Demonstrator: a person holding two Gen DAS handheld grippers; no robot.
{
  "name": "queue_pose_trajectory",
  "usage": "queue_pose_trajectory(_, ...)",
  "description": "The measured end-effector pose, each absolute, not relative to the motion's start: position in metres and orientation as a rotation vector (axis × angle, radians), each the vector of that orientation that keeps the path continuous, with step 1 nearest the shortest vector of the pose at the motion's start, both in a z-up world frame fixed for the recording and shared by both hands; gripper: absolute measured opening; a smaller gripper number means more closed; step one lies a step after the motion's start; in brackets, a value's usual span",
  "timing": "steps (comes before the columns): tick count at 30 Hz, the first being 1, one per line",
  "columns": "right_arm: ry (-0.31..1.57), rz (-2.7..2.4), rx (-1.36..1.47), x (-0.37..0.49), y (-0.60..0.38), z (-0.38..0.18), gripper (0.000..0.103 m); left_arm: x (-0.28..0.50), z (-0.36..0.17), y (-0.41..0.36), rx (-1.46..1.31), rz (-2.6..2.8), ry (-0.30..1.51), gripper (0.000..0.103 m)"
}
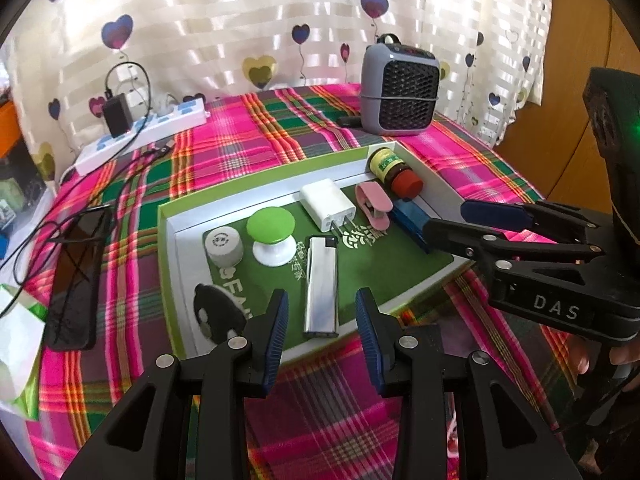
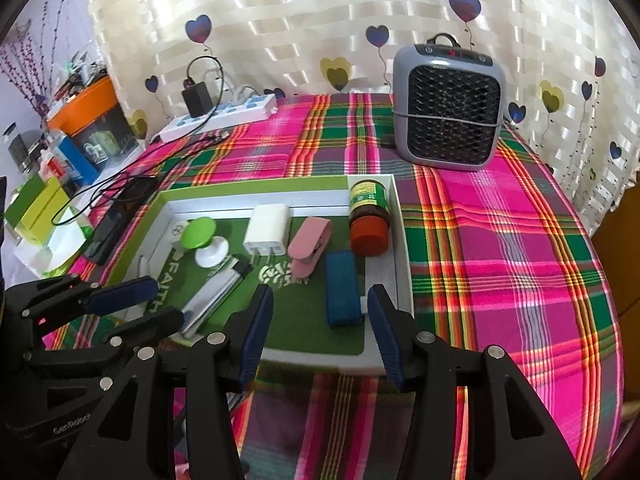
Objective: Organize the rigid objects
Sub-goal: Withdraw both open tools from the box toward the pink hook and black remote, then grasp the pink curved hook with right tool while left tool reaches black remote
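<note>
Left gripper (image 2: 140,304) hides part of lighter (image 2: 212,298).

1. Lighter (image 1: 321,285): polished, mirror-like metal casing with a black plastic top; lies just ahead of the left gripper (image 1: 322,322).
2. Gripper fingers (image 1: 280,332): matt black plastic with ribbed blue pads.
3. Blue block (image 2: 342,294): matt, slightly rough surface; lies ahead of the right gripper (image 2: 320,328).
4. Charger plug (image 1: 329,204): smooth white plastic, metal prongs.
5. Bottle (image 2: 368,216): glossy brown body, paper label, red plastic cap.
6. Tray (image 1: 168,240): smooth cardboard rim, matt green liner.
7. Tablecloth (image 2: 500,240): woven plaid cloth.
8. Heater (image 2: 448,108): grey plastic shell, black mesh grille.
9. Curtain (image 1: 280,8): satin-sheen cloth.
</note>
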State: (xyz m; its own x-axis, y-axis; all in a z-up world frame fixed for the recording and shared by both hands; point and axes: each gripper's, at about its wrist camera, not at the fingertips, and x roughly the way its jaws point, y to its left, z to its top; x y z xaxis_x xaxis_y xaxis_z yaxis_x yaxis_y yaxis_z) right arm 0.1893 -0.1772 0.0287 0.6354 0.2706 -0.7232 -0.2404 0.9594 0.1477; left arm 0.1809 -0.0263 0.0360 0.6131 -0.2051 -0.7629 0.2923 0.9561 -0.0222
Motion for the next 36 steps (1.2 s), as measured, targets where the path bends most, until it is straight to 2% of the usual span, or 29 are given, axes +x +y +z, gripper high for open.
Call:
queue_pose_trajectory(14,0.806,0.304,0.075,0.131,-0.175,0.034,0.05,0.132,0.044,0.002,0.016,-0.247,0.817,0.034)
queue_pose_trajectory(36,0.842,0.231,0.122,0.072,-0.139,-0.002,0.051,0.092,0.022,0.026,-0.057,-0.244,0.84,0.034)
